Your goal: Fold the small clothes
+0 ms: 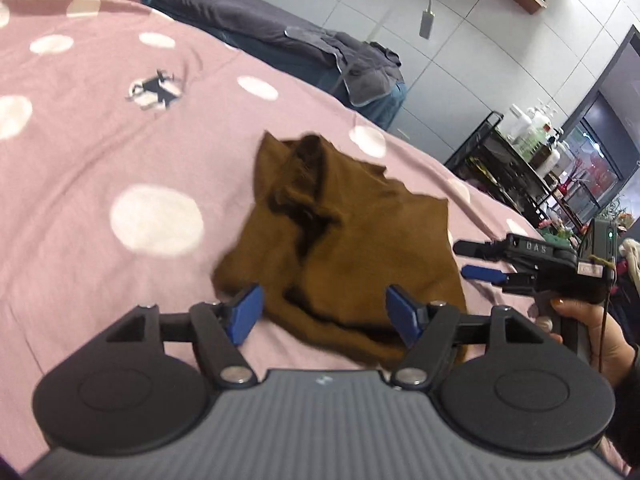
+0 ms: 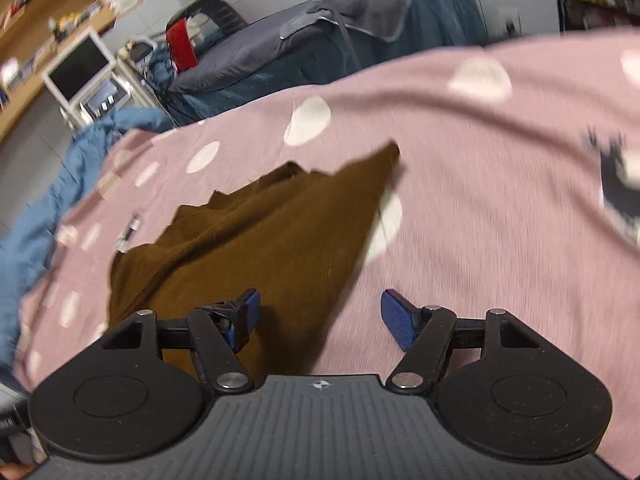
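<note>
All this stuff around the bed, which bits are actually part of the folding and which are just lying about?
Part of the job:
- brown garment, rumpled on the pink spotted bedspread
- left gripper, open over it
- right gripper, open

Just lying about:
- grey bedding
- blue blanket
- black rack of bottles
- monitor

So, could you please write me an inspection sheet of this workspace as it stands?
Surface: pink bedspread with white dots, wrinkled.
Job's things: one brown garment, rumpled, lying loose, not neatly folded.
Clutter: small metal bit beside the garment; too blurred to identify.
Grippers: left gripper open over the garment's near edge; right gripper open, nothing gripped.
Cables: thin cord hanging by the person's hand.
Surroundings: grey bedding, black rack of bottles, monitor.
</note>
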`<state>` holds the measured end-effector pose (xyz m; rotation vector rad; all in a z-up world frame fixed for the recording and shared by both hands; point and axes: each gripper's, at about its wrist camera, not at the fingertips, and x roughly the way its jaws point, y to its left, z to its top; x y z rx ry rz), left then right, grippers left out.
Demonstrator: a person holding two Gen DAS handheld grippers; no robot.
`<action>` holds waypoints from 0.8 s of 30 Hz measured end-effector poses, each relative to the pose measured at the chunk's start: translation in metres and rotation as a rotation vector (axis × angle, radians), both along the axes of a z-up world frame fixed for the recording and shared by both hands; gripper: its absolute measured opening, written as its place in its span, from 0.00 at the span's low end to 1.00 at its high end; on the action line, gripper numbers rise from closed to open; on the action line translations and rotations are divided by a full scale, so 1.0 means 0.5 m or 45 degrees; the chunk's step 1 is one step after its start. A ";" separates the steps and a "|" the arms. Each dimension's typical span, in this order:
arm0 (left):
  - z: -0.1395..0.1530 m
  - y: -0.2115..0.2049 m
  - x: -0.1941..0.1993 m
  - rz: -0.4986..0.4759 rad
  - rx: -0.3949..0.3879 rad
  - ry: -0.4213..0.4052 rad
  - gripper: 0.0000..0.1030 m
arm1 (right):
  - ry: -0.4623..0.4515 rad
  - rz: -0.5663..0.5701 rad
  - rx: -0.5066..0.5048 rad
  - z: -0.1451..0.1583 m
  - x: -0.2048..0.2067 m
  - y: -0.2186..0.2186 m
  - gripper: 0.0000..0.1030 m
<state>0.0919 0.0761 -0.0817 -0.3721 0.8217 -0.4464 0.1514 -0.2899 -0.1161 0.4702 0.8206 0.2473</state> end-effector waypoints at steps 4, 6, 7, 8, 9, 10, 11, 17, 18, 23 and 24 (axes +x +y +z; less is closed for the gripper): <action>-0.003 -0.046 -0.013 -0.028 0.157 -0.032 0.67 | -0.195 0.114 -0.123 0.051 -0.031 0.043 0.78; 0.003 -0.063 -0.008 -0.048 0.194 -0.075 0.67 | -0.246 0.258 -0.155 0.075 -0.025 0.087 0.77; 0.009 -0.073 -0.004 -0.067 0.219 -0.107 0.67 | -0.253 0.304 -0.160 0.082 -0.016 0.108 0.75; 0.014 -0.084 0.003 -0.092 0.252 -0.141 0.68 | -0.264 0.316 -0.186 0.086 -0.008 0.123 0.75; 0.020 -0.094 0.009 -0.117 0.303 -0.177 0.74 | -0.290 0.321 -0.238 0.094 0.001 0.140 0.75; 0.023 -0.105 0.017 -0.144 0.356 -0.208 0.83 | -0.331 0.341 -0.310 0.102 0.012 0.157 0.77; 0.022 -0.115 0.028 -0.179 0.397 -0.225 0.88 | -0.363 0.366 -0.379 0.108 0.029 0.168 0.79; -0.008 -0.132 0.092 -0.263 0.330 -0.125 0.60 | -0.285 0.446 -0.397 0.101 0.182 0.184 0.89; -0.016 -0.132 0.102 -0.251 0.330 -0.099 0.43 | -0.264 0.472 -0.376 0.098 0.203 0.191 0.90; -0.035 -0.125 0.114 -0.258 0.309 -0.081 0.09 | -0.166 0.655 -0.281 0.066 0.232 0.254 0.91; -0.036 -0.125 0.114 -0.253 0.303 -0.081 0.08 | -0.150 0.677 -0.315 0.056 0.239 0.269 0.90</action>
